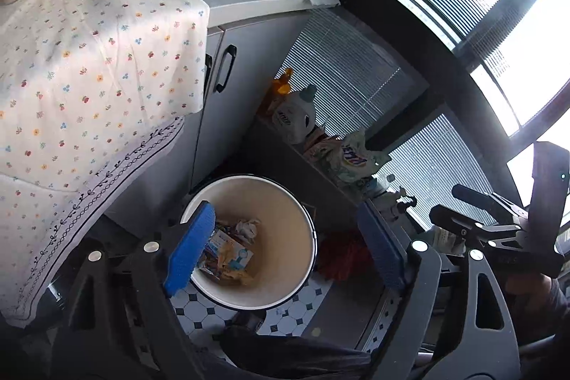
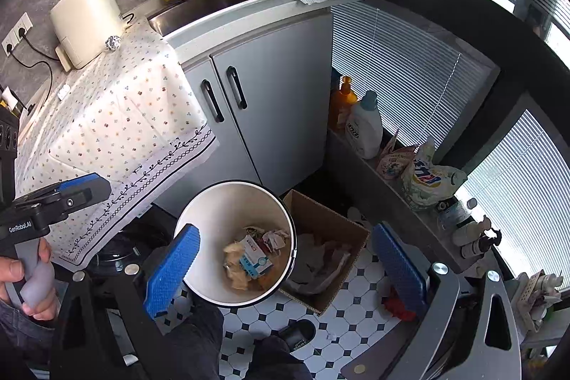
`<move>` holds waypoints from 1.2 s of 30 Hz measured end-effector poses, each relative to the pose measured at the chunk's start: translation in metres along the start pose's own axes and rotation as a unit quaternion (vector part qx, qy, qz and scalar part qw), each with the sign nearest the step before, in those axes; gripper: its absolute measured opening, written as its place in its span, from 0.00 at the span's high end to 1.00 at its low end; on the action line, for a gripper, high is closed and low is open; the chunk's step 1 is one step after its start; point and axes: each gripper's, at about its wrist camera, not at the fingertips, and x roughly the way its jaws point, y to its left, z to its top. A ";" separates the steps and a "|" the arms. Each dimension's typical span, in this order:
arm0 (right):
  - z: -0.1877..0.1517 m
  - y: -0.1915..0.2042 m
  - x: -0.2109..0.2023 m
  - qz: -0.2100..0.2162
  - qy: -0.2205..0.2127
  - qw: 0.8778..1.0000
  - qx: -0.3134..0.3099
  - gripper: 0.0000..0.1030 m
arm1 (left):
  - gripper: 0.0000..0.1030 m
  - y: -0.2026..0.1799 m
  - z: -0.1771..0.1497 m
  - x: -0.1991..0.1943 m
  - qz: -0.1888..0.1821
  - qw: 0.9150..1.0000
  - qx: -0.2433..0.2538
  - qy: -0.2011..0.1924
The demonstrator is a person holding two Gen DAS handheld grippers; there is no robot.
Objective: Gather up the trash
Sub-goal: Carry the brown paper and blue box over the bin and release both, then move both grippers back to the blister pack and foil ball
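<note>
Both your grippers hang over the white bin [image 2: 274,202] on the checkered floor [image 2: 356,312], and nothing is in either one. Your left gripper [image 1: 285,248] has its blue pads spread wide, the bin's mouth showing between them. Your right gripper [image 2: 288,269] is spread just as wide above the same bin, empty too.

The trash [image 2: 254,259] lies at the bottom of the bin: crumpled paper, a small blue-and-white carton, yellowish wrappers (hard to name more than that).

Just beside the bin, touching its right side in the right wrist view, sits an open cardboard box [image 2: 320,219] with crumpled paper in it.

Up on the flowered cloth [image 2: 117,116] over the counter, a foil ball [image 2: 113,42] rests against the cream appliance [image 2: 89,16], well apart from the bin.
</note>
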 end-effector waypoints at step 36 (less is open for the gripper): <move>0.131 0.281 0.054 0.064 -0.066 0.995 -0.048 0.08 | 0.12 0.263 0.105 -0.167 0.099 0.986 -0.048 -0.122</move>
